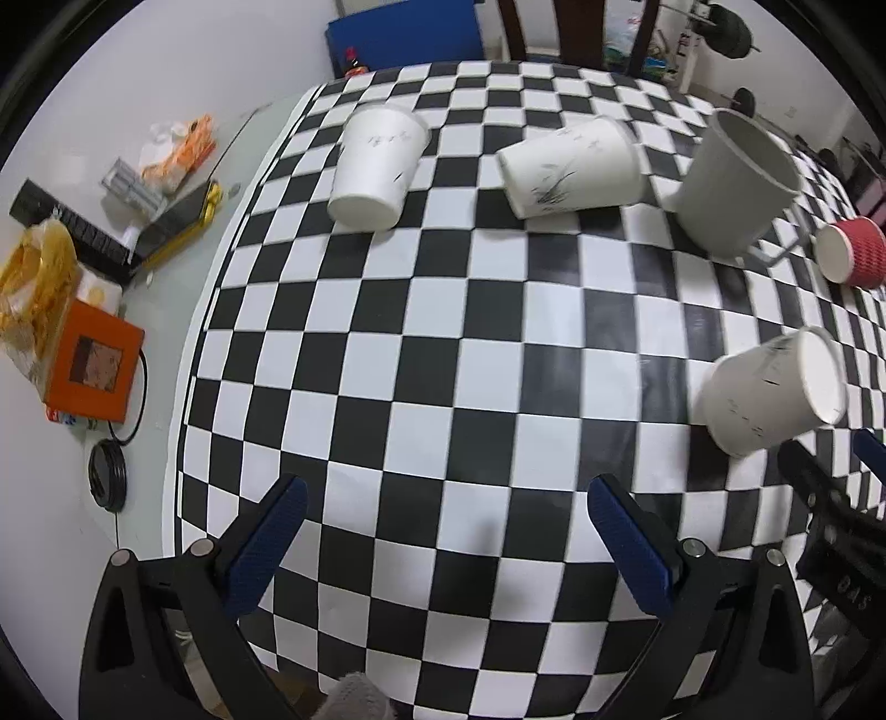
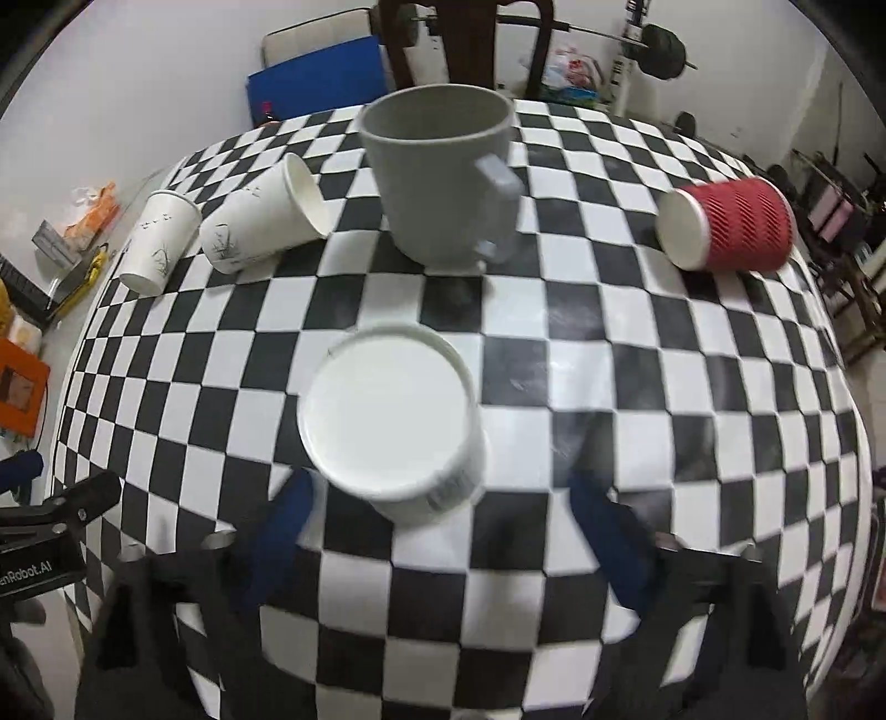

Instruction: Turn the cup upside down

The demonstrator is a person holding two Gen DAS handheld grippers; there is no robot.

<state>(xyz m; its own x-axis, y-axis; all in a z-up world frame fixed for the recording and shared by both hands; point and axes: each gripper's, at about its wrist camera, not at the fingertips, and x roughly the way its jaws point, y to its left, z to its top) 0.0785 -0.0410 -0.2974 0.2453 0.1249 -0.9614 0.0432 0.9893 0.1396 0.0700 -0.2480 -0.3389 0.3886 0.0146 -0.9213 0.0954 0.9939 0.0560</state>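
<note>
A white paper cup (image 2: 387,415) stands upside down on the checkered cloth just ahead of my right gripper (image 2: 443,531), which is open and empty; its fingers are blurred. The same cup (image 1: 775,387) shows at the right of the left wrist view. My left gripper (image 1: 448,531) is open and empty over bare cloth. A grey mug (image 2: 443,177) stands upright with its handle toward me. A red ribbed cup (image 2: 725,224) lies on its side at the right. One white printed cup (image 2: 266,216) lies on its side, and another (image 2: 158,241) stands upright.
The checkered cloth (image 1: 443,343) covers a round table. Left of it lie an orange box (image 1: 91,368), a bag of snacks (image 1: 33,288), a black lid (image 1: 108,473) and other clutter. A dark chair (image 2: 465,44) and barbell weights stand behind the table.
</note>
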